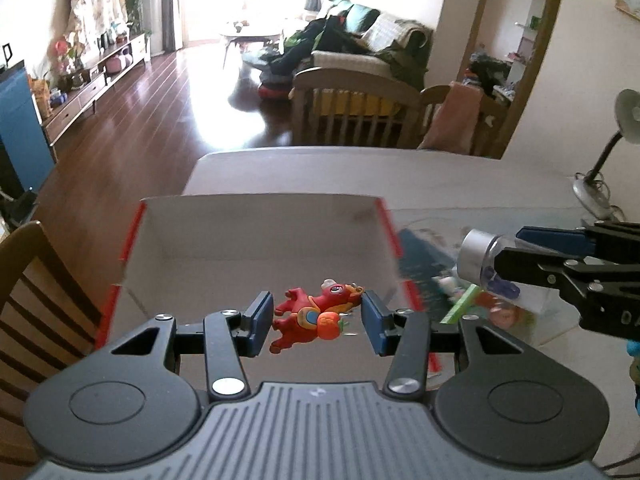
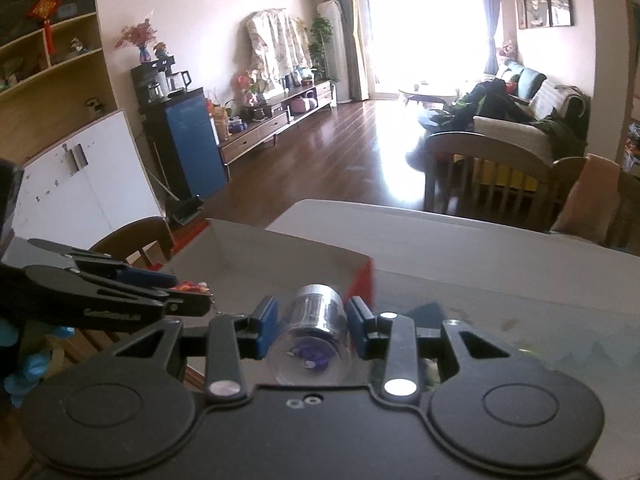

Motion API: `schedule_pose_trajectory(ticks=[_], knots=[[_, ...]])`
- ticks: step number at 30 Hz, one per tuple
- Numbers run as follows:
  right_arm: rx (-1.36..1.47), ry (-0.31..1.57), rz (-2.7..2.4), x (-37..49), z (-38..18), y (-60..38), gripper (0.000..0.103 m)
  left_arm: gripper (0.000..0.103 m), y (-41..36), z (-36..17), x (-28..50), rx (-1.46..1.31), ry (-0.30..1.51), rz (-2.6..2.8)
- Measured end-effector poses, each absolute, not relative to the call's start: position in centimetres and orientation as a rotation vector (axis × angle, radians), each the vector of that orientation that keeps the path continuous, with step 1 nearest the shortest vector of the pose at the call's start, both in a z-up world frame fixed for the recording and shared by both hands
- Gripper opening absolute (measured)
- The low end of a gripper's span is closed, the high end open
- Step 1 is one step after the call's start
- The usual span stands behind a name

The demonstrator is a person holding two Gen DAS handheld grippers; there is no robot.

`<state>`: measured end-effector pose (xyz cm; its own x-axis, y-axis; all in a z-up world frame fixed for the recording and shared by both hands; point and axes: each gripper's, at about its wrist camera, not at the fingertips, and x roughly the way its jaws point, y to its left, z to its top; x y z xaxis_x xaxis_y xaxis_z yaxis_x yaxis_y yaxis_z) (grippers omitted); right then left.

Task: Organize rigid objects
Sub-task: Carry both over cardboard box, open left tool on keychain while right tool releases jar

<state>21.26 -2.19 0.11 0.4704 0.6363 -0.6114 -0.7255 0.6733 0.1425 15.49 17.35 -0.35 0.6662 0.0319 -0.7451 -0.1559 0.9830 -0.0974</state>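
My left gripper [image 1: 318, 318] is shut on a red toy figure [image 1: 316, 312] with an orange pumpkin, held above the open cardboard box [image 1: 260, 232] with red edges. In the same view the right gripper [image 1: 500, 270] comes in from the right, carrying a clear jar with a silver lid [image 1: 480, 256]. The right wrist view shows that right gripper [image 2: 312, 330] shut on the clear jar [image 2: 314, 332], which has purple bits inside, hovering near the box's right wall [image 2: 362, 280]. The left gripper [image 2: 192, 298] with the red toy [image 2: 190, 287] appears at the left there.
The box sits on a glass-topped table [image 1: 440, 184]. Small colourful items [image 1: 472, 304] lie on the table right of the box. A wooden chair [image 1: 36, 292] stands at the left, a desk lamp [image 1: 616, 144] at the far right, more chairs [image 1: 352, 104] beyond the table.
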Motion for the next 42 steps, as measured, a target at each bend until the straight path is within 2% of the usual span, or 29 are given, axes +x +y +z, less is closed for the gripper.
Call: schedule_pose_trajectory(ticks=[14,24,42], knots=[[-0.258,0.747,0.828,22.7,-6.3,7.7,0.038,0.048,25.4,-6.2,19.2,-0.068,0.952,0.136],[-0.352,0.894,0.778,23.4,-10.6,11.3,0.038,0.048,25.8,-10.7,21.8,0.016,1.039,0.100],[-0.410,1.044,0.753,22.4,-12.3,13.1,0.039,0.048,25.4,-13.5,22.5,0.061,1.213,0.026]])
